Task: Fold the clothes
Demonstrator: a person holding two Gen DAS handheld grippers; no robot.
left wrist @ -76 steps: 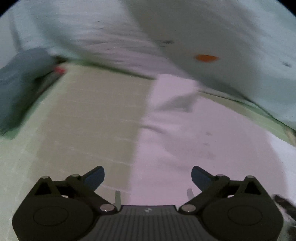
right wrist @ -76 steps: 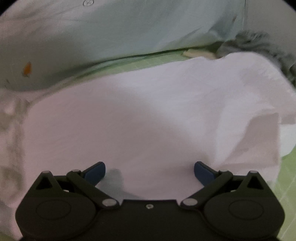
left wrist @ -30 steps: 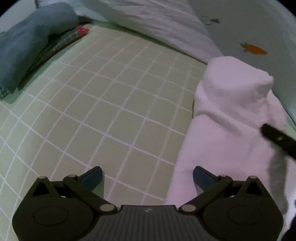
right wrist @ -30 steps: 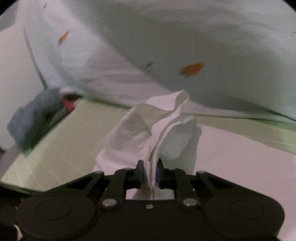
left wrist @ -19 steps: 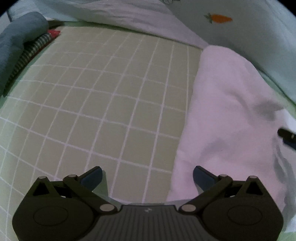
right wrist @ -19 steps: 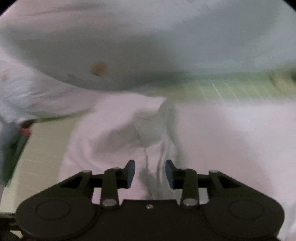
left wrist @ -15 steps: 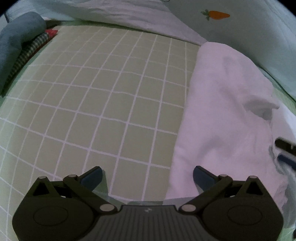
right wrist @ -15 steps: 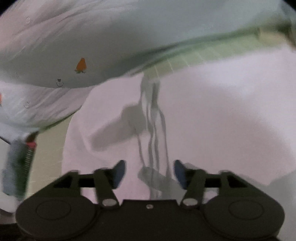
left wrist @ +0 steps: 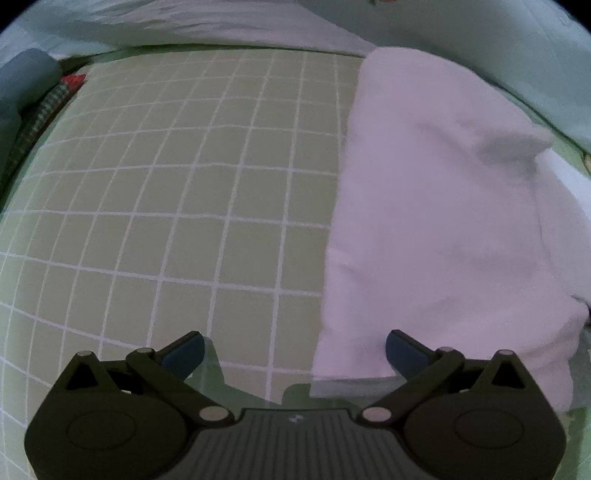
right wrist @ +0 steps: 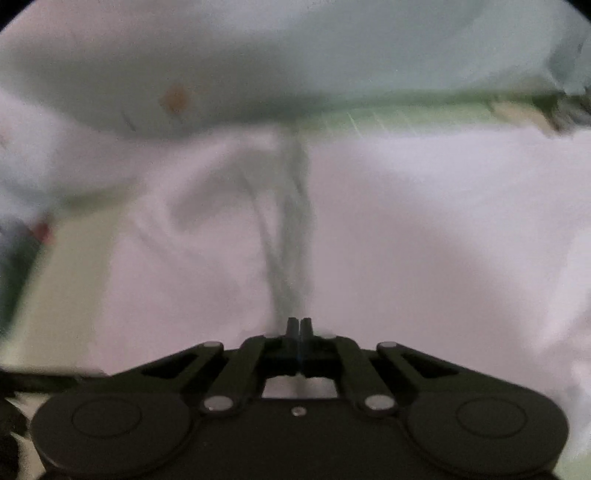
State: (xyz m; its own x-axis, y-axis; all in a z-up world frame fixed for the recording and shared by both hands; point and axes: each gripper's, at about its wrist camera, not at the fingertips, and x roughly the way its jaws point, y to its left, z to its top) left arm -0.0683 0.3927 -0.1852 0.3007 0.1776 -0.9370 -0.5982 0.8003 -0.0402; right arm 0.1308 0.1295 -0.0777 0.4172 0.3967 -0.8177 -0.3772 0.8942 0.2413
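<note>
A white garment [left wrist: 436, 206] lies folded in a long strip on the right half of the green grid mat [left wrist: 184, 184]. My left gripper [left wrist: 293, 345] hovers open over the garment's near left corner, one finger above the mat, the other above the cloth, nothing between them. In the blurred right wrist view the white garment [right wrist: 424, 240] fills the middle. My right gripper [right wrist: 299, 325] is shut, its tips meeting at the foot of a grey crease [right wrist: 291, 229] in the cloth. Whether any fabric is pinched between them I cannot tell.
Mint bedding with a carrot print [left wrist: 480, 29] [right wrist: 295, 55] is heaped along the far edge of the mat. A blue-grey garment [left wrist: 22, 85] and a plaid piece [left wrist: 48, 107] lie piled at the far left.
My right gripper let go of the bunched white cloth, opened wide, swung across the garment and shut again. The cloth settled into a flat strip. The left gripper drifted a little, still open.
</note>
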